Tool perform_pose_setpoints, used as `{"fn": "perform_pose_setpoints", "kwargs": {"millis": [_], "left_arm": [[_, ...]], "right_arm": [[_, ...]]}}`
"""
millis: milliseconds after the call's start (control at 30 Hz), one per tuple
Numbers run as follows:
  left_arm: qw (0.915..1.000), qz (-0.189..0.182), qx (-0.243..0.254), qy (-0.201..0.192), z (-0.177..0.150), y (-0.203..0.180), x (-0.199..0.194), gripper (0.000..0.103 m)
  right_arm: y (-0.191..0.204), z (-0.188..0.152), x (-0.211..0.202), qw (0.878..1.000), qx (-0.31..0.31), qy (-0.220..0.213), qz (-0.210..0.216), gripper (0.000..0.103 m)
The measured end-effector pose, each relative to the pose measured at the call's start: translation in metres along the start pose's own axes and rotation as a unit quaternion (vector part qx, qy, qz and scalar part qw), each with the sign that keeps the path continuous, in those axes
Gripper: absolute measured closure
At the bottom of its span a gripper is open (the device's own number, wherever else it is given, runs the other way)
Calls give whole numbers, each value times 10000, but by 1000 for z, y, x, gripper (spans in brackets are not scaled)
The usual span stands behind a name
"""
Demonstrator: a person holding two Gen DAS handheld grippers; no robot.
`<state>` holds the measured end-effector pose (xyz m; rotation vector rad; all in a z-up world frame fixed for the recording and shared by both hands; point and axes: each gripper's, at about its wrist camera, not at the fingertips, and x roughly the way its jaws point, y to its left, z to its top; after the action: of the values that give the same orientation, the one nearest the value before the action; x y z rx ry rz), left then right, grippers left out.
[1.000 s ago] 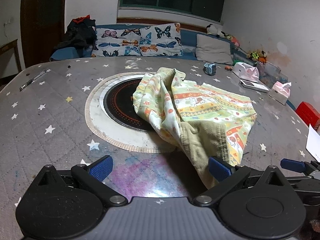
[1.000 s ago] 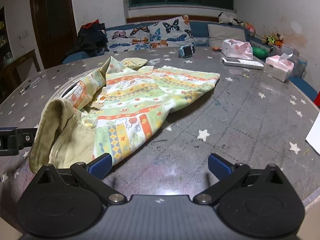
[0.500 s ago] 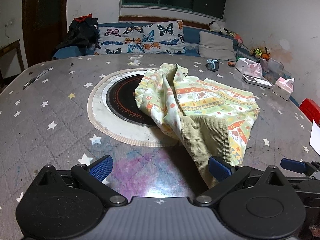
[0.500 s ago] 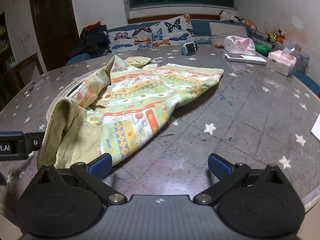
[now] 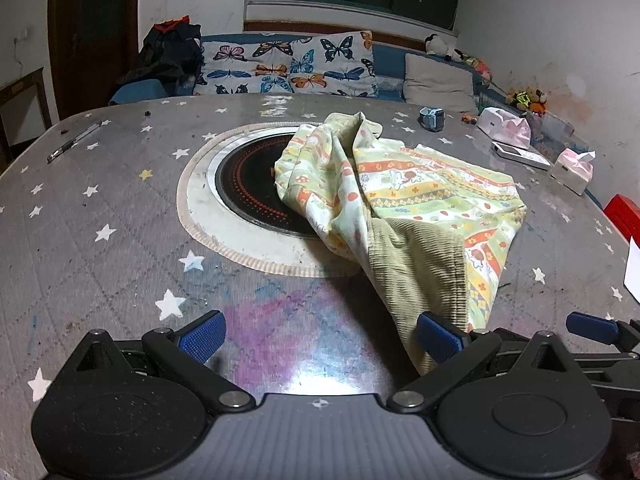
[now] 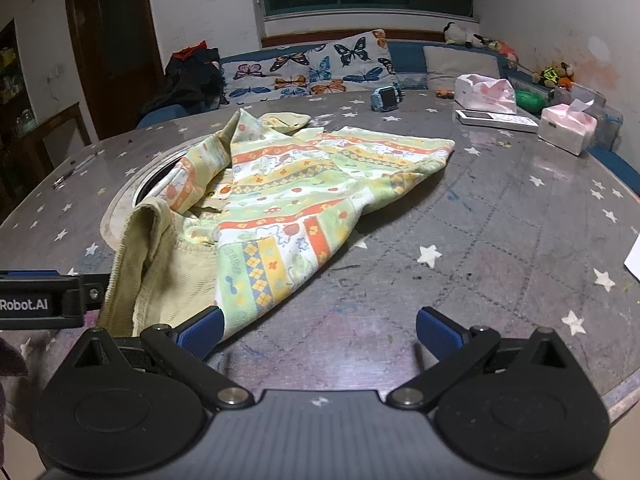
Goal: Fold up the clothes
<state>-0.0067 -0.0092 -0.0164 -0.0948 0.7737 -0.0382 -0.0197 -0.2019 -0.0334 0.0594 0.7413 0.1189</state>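
A small patterned garment (image 5: 404, 196) (image 6: 304, 184) with green, orange and yellow stripes and a tan corduroy lining lies crumpled on the grey star-print table (image 5: 100, 216). Part of it covers a round black hotplate (image 5: 252, 184) set in the tabletop. My left gripper (image 5: 320, 336) is open at the near table edge, and the garment's corduroy hem lies against its right fingertip. My right gripper (image 6: 318, 330) is open too, with the garment's striped corner beside its left fingertip. Each gripper shows at the side of the other's view.
Tissue boxes (image 6: 566, 128), a white remote (image 6: 496, 120) and a small blue watch (image 6: 386, 98) sit at the table's far right. A pen (image 5: 74, 142) lies far left. White paper (image 6: 634, 258) is at the right edge. A sofa with butterfly cushions (image 5: 288, 66) stands behind.
Both grippers have pulled back and risen slightly, so the garment sits a little farther off in each view. The garment has not moved and both grippers stay open.
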Motion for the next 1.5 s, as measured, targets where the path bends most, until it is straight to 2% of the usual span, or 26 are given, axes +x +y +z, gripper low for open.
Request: {"fn": "perform_pose_setpoints", "kwargs": {"millis": [900, 1233, 1500], "left_arm": [[9998, 62, -128, 124, 8, 6, 10, 0], [9998, 72, -149, 62, 23, 12, 13, 0], [9998, 72, -22, -186, 52, 15, 17, 0]], "right_arm": [[5, 7, 8, 9999, -91, 60, 98, 0], [9, 19, 15, 9997, -167, 13, 191, 0], [10, 38, 26, 9990, -395, -72, 203, 4]]}}
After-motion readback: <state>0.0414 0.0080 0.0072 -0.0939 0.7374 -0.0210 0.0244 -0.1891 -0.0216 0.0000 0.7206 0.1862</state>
